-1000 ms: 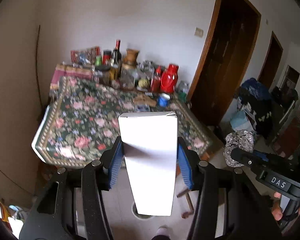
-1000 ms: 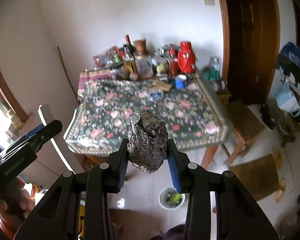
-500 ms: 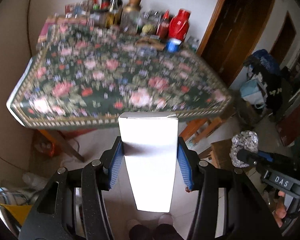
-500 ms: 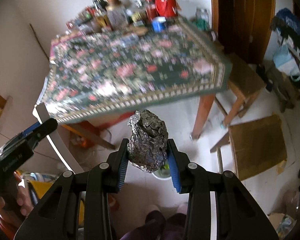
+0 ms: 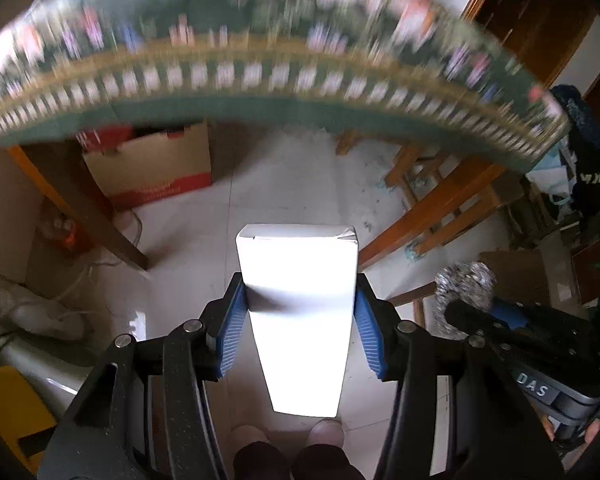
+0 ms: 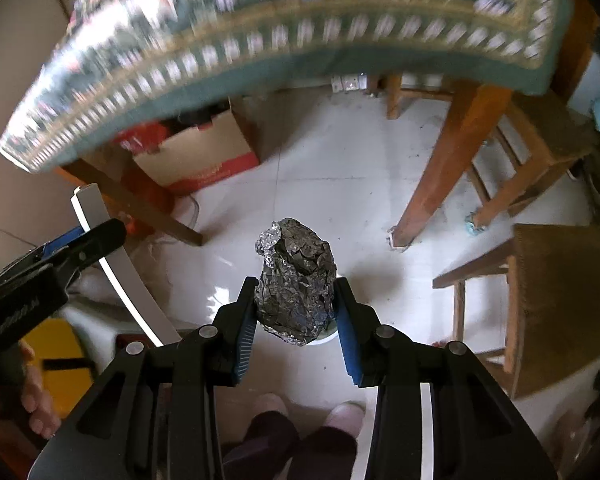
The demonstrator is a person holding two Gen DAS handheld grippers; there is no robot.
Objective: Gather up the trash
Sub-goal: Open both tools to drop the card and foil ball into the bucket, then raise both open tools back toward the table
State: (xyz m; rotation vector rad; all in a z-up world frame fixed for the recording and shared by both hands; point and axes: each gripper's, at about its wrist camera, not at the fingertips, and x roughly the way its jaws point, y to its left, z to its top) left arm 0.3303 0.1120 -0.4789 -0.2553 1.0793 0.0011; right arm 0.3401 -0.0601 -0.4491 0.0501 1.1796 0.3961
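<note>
My left gripper (image 5: 298, 320) is shut on a white carton (image 5: 300, 304), held over the tiled floor. My right gripper (image 6: 296, 316) is shut on a crumpled foil ball (image 6: 296, 280). A small white bin (image 6: 327, 334) on the floor is mostly hidden behind the foil. In the left wrist view the right gripper (image 5: 512, 332) with the foil ball (image 5: 464, 284) shows at the right. In the right wrist view the left gripper (image 6: 52, 256) with the carton's edge (image 6: 112, 256) shows at the left.
The floral-cloth table (image 5: 260, 76) (image 6: 260, 48) hangs above, blurred, on wooden legs (image 6: 440, 176). A cardboard box (image 5: 156, 168) sits under it. Wooden stools (image 6: 548, 300) stand at the right. A yellow object (image 5: 12, 404) lies at the lower left. My feet (image 6: 300, 420) are below.
Both grippers have tilted down from the tabletop toward the floor under the table, still holding the carton and the foil ball. The table has slid to the top of both views.
</note>
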